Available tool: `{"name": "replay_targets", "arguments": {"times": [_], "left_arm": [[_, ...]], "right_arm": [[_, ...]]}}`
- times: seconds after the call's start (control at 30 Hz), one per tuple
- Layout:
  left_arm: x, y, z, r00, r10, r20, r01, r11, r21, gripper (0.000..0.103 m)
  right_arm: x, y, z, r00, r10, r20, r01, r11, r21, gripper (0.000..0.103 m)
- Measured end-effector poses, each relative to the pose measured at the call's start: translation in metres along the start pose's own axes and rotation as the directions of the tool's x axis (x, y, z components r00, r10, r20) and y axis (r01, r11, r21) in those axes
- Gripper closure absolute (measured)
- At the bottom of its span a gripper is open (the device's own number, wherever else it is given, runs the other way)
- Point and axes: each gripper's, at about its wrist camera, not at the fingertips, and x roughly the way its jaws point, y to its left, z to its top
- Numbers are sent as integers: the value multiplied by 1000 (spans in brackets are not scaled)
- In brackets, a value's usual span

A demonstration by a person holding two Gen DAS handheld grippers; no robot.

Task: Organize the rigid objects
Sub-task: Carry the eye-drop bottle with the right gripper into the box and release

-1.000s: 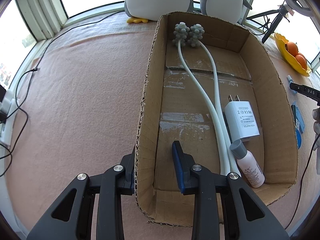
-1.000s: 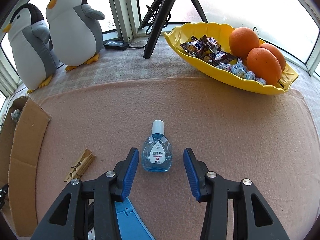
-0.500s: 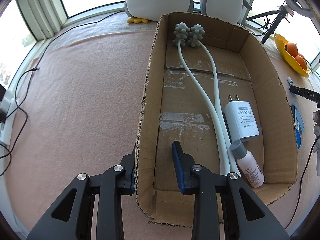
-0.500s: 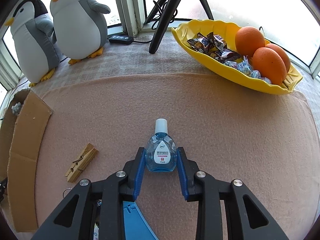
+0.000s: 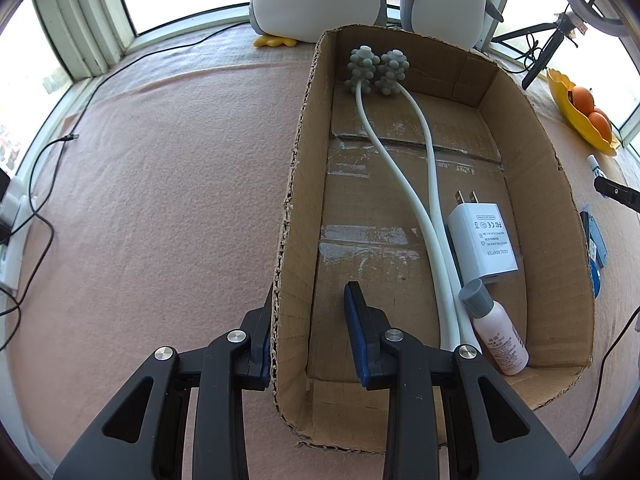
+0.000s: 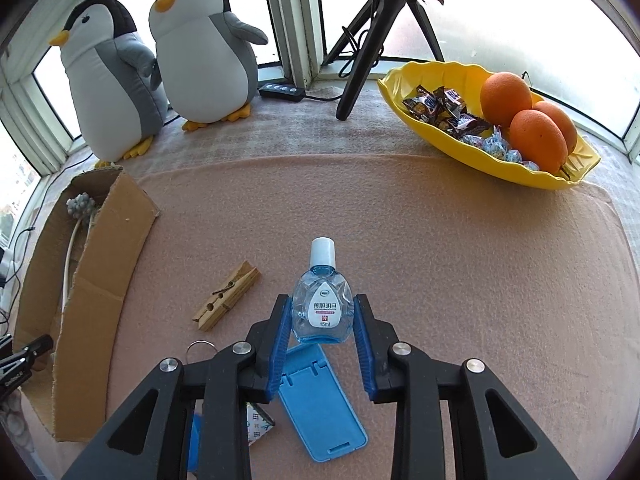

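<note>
A pink felt cloth (image 6: 460, 264) is spread over the surface, and a cardboard box (image 5: 300, 184) is set on it toward the cloth's left edge, its long axis running away from the left camera toward the window. Two white stalks with grey knobbed heads (image 5: 376, 68) are laid lengthwise inside, heads in the box's far left corner. A white charger (image 5: 482, 240) is laid flat beside the stalks with its prongs pointed at the far wall, and a small pink bottle (image 5: 496, 334) with a grey cap is laid in the near right corner, cap pointed away from the near wall.

The left gripper (image 5: 306, 330) is closed about the box's left wall near the near corner, one finger outside and one inside; the wall is clamped between them.

A small eye-drop bottle (image 6: 322, 300) of clear blue plastic, with a white cap and a white label, is held by the right gripper (image 6: 322, 334) near the cloth's middle. Its body is pressed from both sides by the blue pads (image 6: 280, 340), which stand narrow. Its long axis runs along the fingers, cap pointed away from the camera. Whether its base touches the cloth cannot be told.

A blue stand (image 6: 320, 404) lies flat under the right gripper, and a wooden peg (image 6: 226, 300) lies on the cloth between bottle and box
</note>
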Motion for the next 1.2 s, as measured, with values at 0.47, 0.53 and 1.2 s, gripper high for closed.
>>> {"name": "replay_targets", "arguments": {"times": [0.47, 0.53, 1.2], "left_arm": [[-1, -3, -1, 1000, 13, 12, -13, 1000, 18, 74], [-2, -3, -2, 1000, 14, 15, -14, 1000, 19, 74], [-3, -4, -2, 1000, 11, 19, -11, 1000, 15, 74]], "right_arm": [[-50, 107, -6, 984, 173, 42, -164, 973, -164, 75], [-53, 123, -8, 981, 190, 40, -179, 966, -186, 75], [-39, 207, -33, 970, 241, -23, -237, 923, -303, 75]]}}
